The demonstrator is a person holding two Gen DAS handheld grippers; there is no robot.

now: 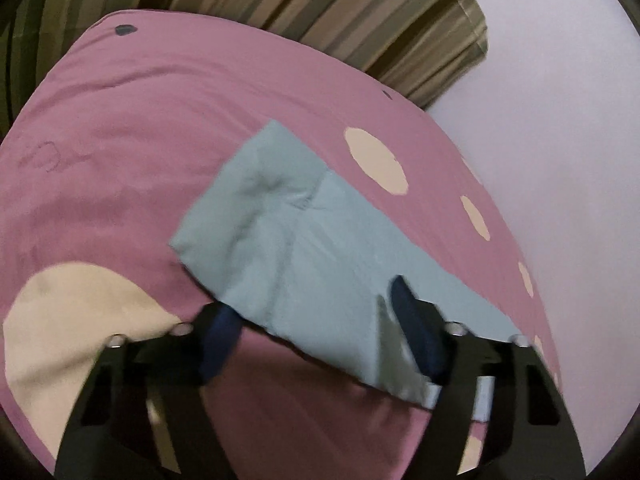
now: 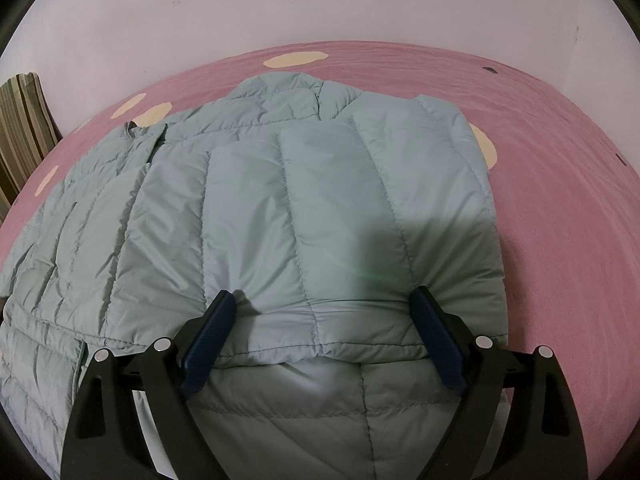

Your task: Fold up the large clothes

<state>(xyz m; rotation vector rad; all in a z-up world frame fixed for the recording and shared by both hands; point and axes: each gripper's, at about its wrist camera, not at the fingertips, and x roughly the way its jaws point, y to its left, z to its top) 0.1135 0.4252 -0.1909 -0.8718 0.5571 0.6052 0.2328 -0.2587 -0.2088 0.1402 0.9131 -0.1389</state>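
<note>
**Jacket fold: sleeve and hem positions at both grippers**

Left wrist view. Jacket sleeve (image 1: 288,240), pale blue-green and lightly quilted, lies flat on the pink bedspread (image 1: 120,160). Its long axis runs diagonally from the cuff end at upper left down toward the lower right. The left gripper (image 1: 316,320) sits at the near edge of the sleeve, jaws partly spread. The cloth edge lies between the pads and runs up against the right-hand pad. Whether the pads press on the cloth cannot be told; the picture is motion-blurred. A striped pillow (image 1: 360,20) lies beyond the bedspread, against the wall.

Right wrist view. Jacket (image 2: 280,200) lies spread on the bedspread, collar away from the tool, quilted channels running toward it. One panel is already folded over the body, and its hem edge lies directly ahead of the right gripper (image 2: 324,312). The jaws stand wide, straddling that puffy hem, the pads resting at its flanks; no pinch is evident.

Judgement: the left hand is the nearer to the sleeve, so bringing the sleeve across the body falls to it.
</note>
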